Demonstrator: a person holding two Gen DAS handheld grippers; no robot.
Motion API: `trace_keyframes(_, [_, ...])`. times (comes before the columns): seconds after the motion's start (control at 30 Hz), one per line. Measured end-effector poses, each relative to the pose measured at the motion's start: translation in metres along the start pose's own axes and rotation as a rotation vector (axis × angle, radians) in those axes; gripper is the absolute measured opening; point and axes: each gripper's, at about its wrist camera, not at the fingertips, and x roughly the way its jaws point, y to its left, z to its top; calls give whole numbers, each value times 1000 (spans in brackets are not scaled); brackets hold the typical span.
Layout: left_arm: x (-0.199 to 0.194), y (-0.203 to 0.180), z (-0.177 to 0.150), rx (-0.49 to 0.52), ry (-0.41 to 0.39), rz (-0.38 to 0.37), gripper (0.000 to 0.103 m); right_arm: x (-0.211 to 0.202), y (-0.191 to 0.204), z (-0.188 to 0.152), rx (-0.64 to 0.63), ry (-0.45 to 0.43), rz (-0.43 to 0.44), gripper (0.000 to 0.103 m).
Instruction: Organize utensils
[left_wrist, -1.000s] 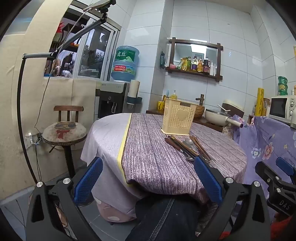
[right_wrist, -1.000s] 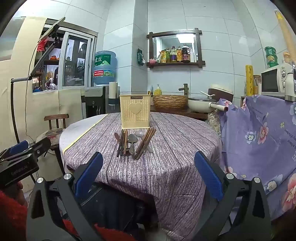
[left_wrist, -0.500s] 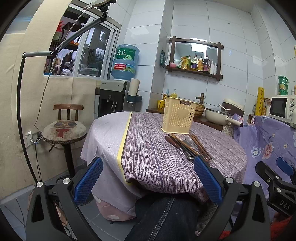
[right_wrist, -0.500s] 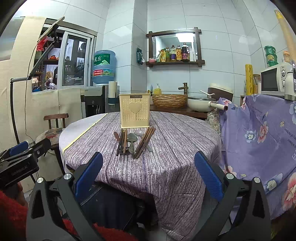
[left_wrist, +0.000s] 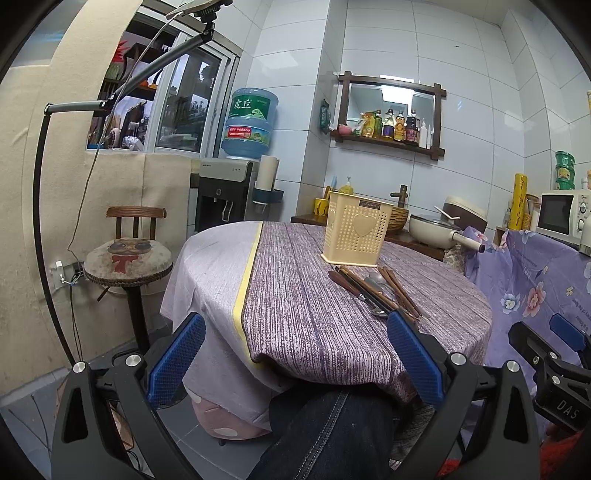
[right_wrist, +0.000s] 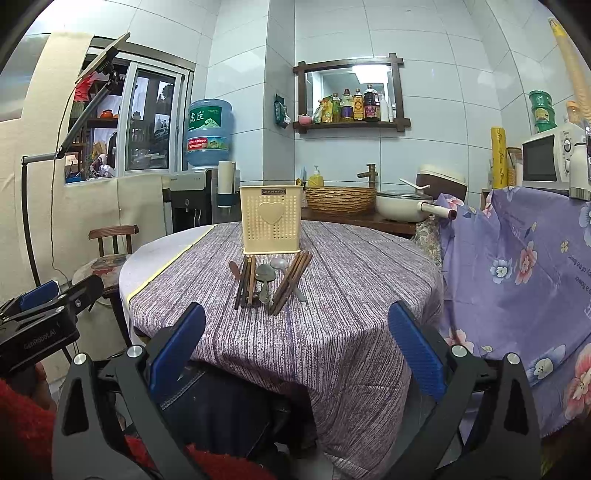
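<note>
The chopsticks and spoons are lying untouched mid-table, just before the cream holder toward the near edge. Over the last second little is changing: both the left gripper and right gripper are hanging wide apart, empty, short of the table, so sorting is not yet starting

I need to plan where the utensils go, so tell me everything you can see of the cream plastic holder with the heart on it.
The cream plastic utensil holder is a tall, boxy, open-topped bin with perforated walls, a raised heart on its front and a small dark label near the rim. It stands upright on the purple striped tablecloth, just behind the utensils lying there. Its inside is hidden, and neither gripper touches it.
</note>
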Motion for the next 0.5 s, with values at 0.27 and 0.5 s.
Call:
trace_keyframes(0.27, [0,0,0,0,1,0,98,1,0,0,0,3,1,98])
trace_keyframes(0.5, [1,0,-1,-1,3,0,98,1,0,0,0,4,1,98])
